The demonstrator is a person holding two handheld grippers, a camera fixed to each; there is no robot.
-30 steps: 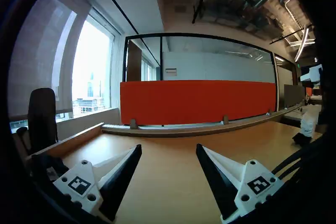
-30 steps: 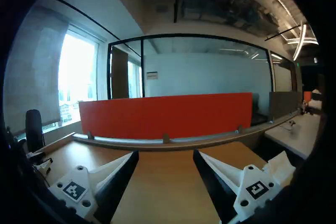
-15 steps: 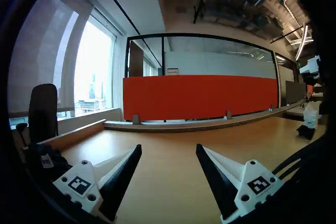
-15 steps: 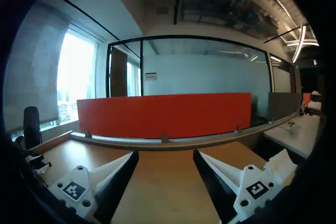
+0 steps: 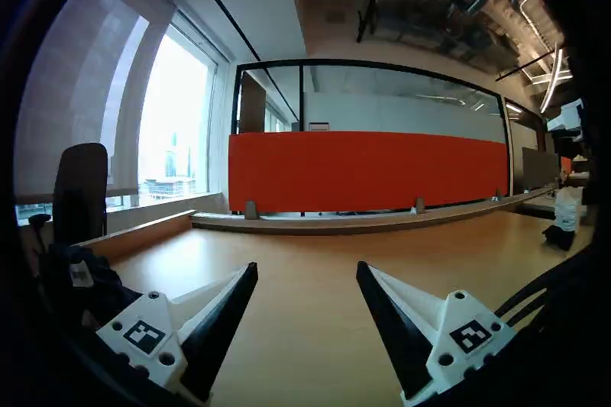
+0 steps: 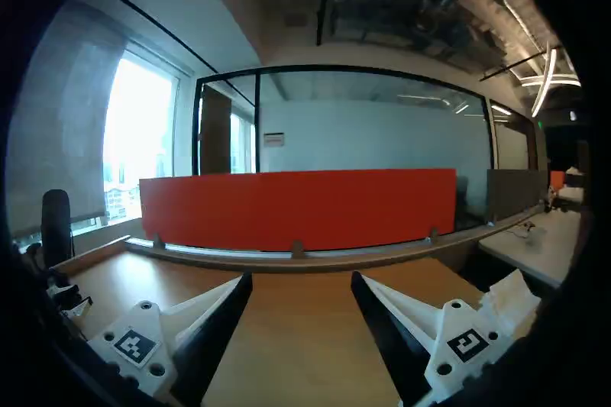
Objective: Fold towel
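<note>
A: How was the left claw (image 5: 305,266) set?
B: Its fingers were spread wide, gripping nothing, over the wooden counter (image 5: 428,247), with an orange divider (image 5: 366,170) far behind.
A: And the right claw (image 6: 300,277)?
B: Spread and empty too. A crumpled white shape, possibly the towel (image 6: 513,294), lay just beside its right finger.

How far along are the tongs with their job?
Nothing looks done yet. The left tongs and right tongs are both open and holding nothing, over the wooden desk facing the orange divider. All the folding is left.
</note>
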